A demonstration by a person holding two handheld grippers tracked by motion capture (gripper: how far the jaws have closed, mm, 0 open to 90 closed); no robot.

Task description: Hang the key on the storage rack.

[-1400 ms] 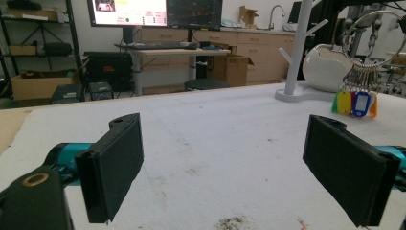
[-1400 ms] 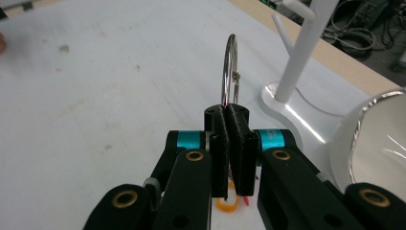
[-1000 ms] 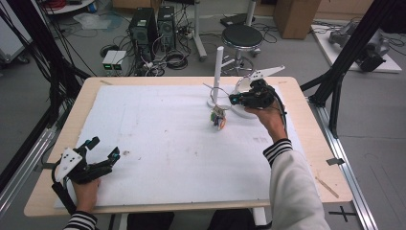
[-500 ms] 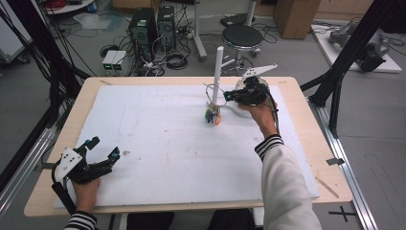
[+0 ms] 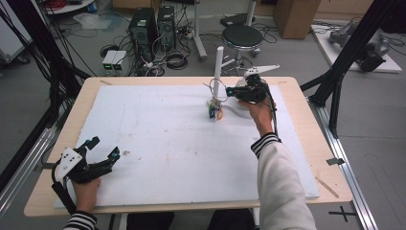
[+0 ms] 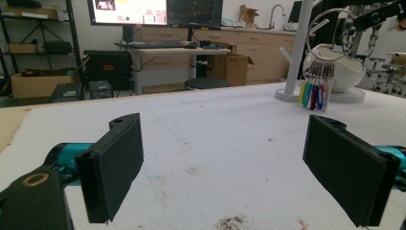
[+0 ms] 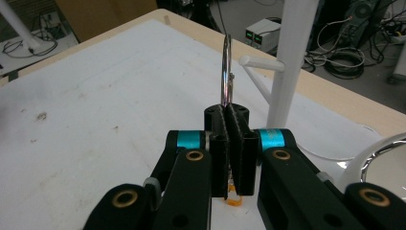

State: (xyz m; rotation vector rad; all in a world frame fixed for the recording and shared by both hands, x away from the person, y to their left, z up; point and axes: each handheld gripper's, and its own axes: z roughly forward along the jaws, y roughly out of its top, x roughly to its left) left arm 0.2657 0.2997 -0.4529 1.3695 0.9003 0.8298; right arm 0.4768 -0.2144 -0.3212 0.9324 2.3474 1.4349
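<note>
A metal key ring (image 7: pixel 226 62) with several coloured tags (image 5: pixel 214 112) hangs from my right gripper (image 5: pixel 230 90), which is shut on the ring's lower part. The ring stands upright just left of a white post (image 7: pixel 293 57) with a side peg (image 7: pixel 261 63), close to the peg but apart from it. In the left gripper view the ring (image 6: pixel 330 28) and tags (image 6: pixel 316 92) hang beside the post (image 6: pixel 298 48). My left gripper (image 5: pixel 104 147) rests near the table's front left corner, open, with nothing between its pads (image 6: pixel 115 167).
A white foam sheet (image 5: pixel 167 143) covers the wooden table (image 5: pixel 306 110). A white rounded object (image 6: pixel 337 72) sits on the stand's base behind the tags. On the floor beyond the table stand a stool (image 5: pixel 243 36), computer cases (image 5: pixel 151 24) and cables.
My right gripper has carried the key ring farther from the person and slightly left, up to the white post. The left gripper has stayed put.
</note>
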